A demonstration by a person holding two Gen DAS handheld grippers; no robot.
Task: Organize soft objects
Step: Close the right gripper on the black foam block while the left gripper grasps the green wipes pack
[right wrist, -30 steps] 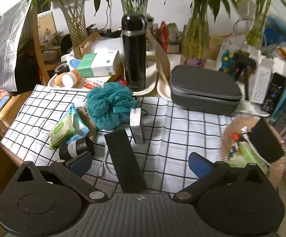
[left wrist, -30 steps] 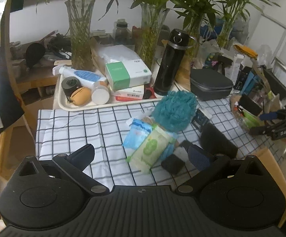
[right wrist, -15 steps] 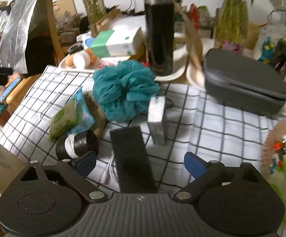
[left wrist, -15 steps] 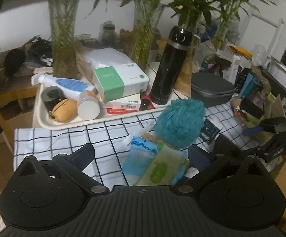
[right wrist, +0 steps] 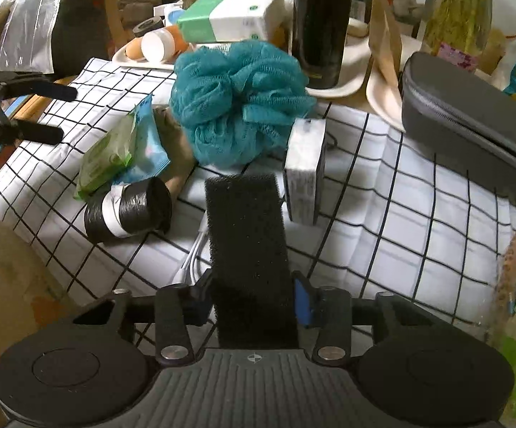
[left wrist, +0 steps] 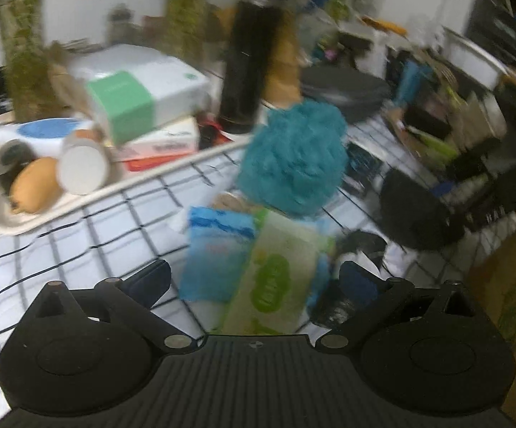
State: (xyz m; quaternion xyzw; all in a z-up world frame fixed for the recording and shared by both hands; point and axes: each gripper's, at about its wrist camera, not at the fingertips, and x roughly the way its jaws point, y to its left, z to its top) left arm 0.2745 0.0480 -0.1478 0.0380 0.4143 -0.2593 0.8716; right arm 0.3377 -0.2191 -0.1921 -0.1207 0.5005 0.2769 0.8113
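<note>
A long black foam sponge (right wrist: 247,242) lies on the checked cloth, and my right gripper (right wrist: 254,299) is shut on its near end. A teal bath pouf (right wrist: 236,100) sits behind it, also in the left wrist view (left wrist: 293,160). A green wet-wipes pack (left wrist: 275,274) lies on a blue pack (left wrist: 215,249), between the jaws of my open left gripper (left wrist: 254,281). Both packs show in the right wrist view (right wrist: 108,153). The left wrist view is blurred.
A black roll with a white band (right wrist: 129,210), a small grey box (right wrist: 306,171) and a white cable (right wrist: 193,260) lie near the sponge. A black flask (right wrist: 322,21), a grey case (right wrist: 464,125) and a cream tray (left wrist: 4,214) of toiletries stand behind. The left gripper shows at far left (right wrist: 26,110).
My right gripper moved forward and closed on the black sponge. My left gripper moved forward and right, so its open jaws now flank the wipes packs.
</note>
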